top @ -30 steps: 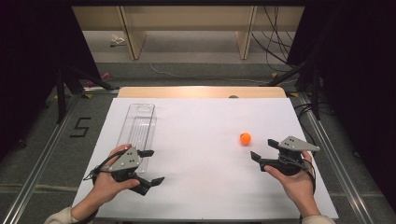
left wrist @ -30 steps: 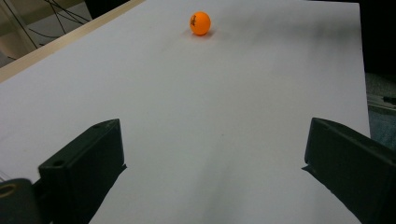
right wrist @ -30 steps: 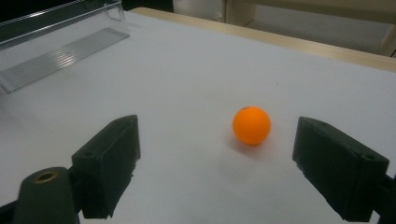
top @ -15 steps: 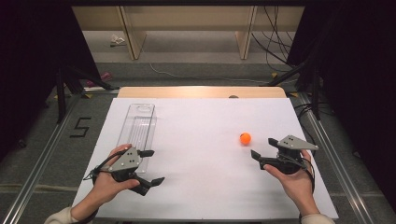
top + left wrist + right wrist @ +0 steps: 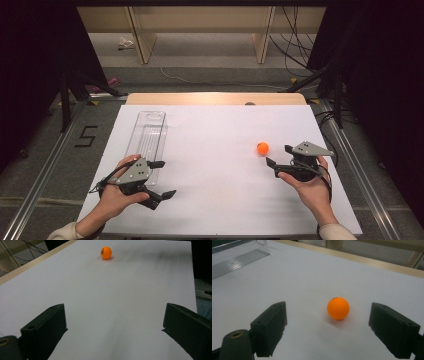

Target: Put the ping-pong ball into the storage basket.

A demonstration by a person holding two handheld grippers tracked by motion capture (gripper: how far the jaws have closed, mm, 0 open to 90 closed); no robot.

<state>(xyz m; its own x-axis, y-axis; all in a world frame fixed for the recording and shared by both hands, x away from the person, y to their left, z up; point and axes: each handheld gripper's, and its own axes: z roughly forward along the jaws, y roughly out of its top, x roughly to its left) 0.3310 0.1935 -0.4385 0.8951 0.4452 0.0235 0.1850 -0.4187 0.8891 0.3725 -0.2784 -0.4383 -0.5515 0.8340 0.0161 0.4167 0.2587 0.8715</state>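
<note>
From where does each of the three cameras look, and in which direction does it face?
High view: above the person's side, facing forward and down on the white table; both hands show, with the left gripper and right gripper.
Left gripper view: rides on the left gripper, facing across the table toward the orange ball; its open jaws show.
Right gripper view: rides on the right gripper, facing the ball, with the clear tray beyond; its open jaws show.
Shared: all three show the ball.

The orange ball [image 5: 338, 308] looked like smooth, faintly glossy plastic on the bench [image 5: 215, 200] with its matt white sheet and pale wood edge, beside a clear ribbed plastic tray [image 5: 148, 137], while both grippers' jaws were matt black plastic.
</note>
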